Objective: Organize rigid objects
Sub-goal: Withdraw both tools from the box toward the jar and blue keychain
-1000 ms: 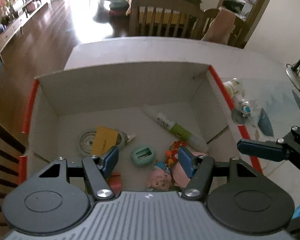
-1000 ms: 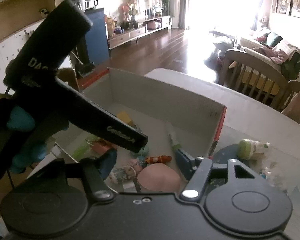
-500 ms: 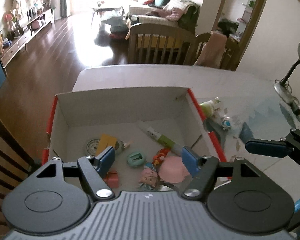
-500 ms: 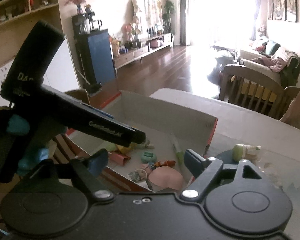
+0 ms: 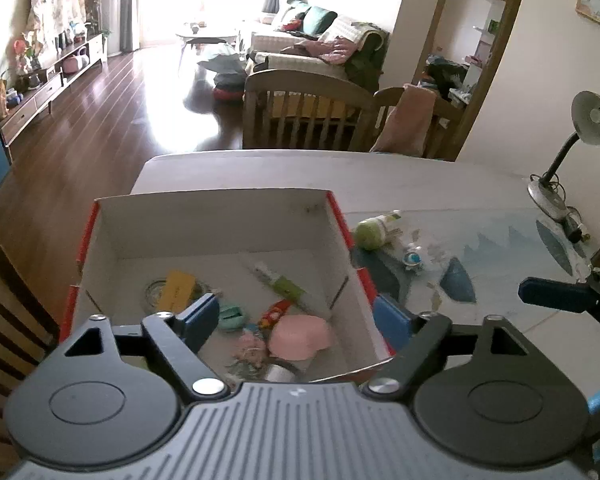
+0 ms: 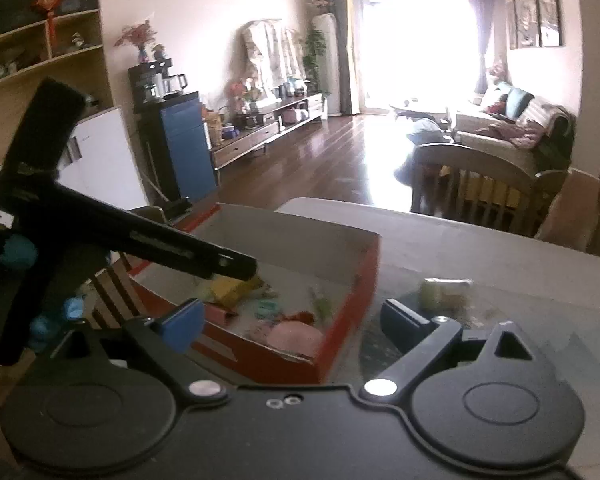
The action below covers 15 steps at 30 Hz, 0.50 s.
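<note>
- Box: open cardboard, white inside, red outer edges, on the near left part of the table; it holds the sorted items.
- Contents, left wrist view: pink rounded piece by the near wall; small doll figure just left of it; red-orange toy behind; mint-green round case; yellow card lying over a round disc; white-and-green tube lying diagonally toward the far right corner.
- Outside the box, on the patterned mat: green-capped bottle on its side, just beside the right wall; small blue-and-white figure near it.
- Left gripper: above the near edge of the box, jaws spreading, nothing between the blue pads.
- Right gripper: above the box's near right corner, jaws spreading wide, nothing gripped.
- Desk lamp: far right of the table.
- Wooden chair: beyond the table's far edge.
</note>
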Each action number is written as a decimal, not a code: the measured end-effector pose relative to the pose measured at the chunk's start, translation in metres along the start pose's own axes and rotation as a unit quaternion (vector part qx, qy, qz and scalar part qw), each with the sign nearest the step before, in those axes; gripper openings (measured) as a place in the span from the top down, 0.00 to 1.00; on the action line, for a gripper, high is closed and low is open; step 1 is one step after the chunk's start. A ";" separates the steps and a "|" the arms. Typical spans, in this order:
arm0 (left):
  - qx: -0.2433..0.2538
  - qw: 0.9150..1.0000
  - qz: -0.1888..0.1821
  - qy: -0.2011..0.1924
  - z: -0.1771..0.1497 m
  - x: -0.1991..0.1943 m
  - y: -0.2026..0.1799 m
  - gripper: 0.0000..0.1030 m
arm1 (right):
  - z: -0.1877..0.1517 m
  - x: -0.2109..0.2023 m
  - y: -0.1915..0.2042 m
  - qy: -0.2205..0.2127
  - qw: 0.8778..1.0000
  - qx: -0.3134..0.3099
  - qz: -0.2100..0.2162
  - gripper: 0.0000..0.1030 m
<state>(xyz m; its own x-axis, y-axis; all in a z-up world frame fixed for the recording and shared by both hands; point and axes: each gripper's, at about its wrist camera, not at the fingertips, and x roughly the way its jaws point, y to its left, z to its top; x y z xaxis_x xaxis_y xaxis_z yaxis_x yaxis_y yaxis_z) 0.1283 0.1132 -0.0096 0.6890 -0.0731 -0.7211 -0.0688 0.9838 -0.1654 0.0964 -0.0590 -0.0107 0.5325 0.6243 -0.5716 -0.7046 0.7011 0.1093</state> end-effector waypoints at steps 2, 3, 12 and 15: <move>-0.003 1.000 -0.004 -0.001 0.000 0.002 -0.008 0.17 | -0.004 -0.003 -0.011 0.001 1.000 0.009 -0.008 0.08; -0.003 1.000 -0.005 0.000 0.001 0.004 -0.012 0.17 | -0.006 -0.004 -0.017 0.002 1.000 0.013 -0.012 0.08; 0.000 1.000 -0.015 -0.003 0.008 0.025 -0.055 0.14 | -0.019 -0.005 -0.065 0.013 0.999 0.025 -0.042 0.08; 0.000 1.000 -0.015 -0.009 0.012 0.036 -0.071 0.00 | -0.025 -0.003 -0.081 0.017 0.998 0.021 -0.048 0.08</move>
<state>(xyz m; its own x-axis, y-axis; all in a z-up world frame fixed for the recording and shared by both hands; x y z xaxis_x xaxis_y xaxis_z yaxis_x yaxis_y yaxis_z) 0.1671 0.0422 -0.0159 0.7033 -0.0992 -0.7040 -0.0485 0.9812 -0.1867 0.1404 -0.1265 -0.0382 0.5802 0.5419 -0.6081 -0.6306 0.7713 0.0858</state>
